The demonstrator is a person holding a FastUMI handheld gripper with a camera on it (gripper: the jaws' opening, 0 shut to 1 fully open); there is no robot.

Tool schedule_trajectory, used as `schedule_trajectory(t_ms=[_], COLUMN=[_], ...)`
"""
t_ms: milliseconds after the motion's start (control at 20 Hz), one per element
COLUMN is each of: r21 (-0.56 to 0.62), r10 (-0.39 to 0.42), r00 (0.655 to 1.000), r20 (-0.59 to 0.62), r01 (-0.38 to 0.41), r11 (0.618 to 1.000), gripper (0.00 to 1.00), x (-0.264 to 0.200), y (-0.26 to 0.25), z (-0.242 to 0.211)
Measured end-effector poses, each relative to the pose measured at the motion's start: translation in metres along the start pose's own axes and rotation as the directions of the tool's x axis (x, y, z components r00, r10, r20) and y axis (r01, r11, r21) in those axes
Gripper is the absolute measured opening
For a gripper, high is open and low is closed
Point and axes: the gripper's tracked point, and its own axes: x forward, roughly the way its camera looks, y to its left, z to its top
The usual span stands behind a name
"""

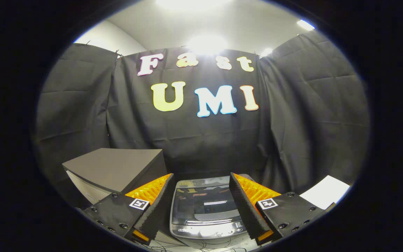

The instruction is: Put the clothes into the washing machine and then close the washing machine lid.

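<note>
A small grey top-loading washing machine (205, 210) stands on the floor below me, framed by my two fingers. Its dark glass lid (203, 205) lies flat and shut, with a control strip along its near edge. My gripper (201, 180) hangs above the machine, open, with nothing between the black-padded orange fingers (152, 190). I see no clothes here.
A dark grey box-shaped cabinet (115, 168) stands just left of the machine. A white flat surface (325, 191) lies to the right, beyond the right finger. Thin cables (201, 245) run over the pale floor in front of the machine. Black cloth walls close in behind.
</note>
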Motion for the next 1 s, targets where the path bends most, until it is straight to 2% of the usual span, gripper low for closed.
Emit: schedule_trajectory(t_ms=[250, 550, 1000], r21=[-0.036, -0.042, -0.032], r10=[-0.019, 0.000, 0.016], r00=[0.996, 0.996, 0.996], r20=[0.084, 0.084, 0.088], r01=[0.022, 0.004, -0.013], r11=[0.999, 0.999, 0.999], gripper=[0.97, 0.97, 0.96], x=[-0.047, -0.093, -0.116], y=[-0.014, -0.035, -0.047], z=[0.021, 0.007, 0.006])
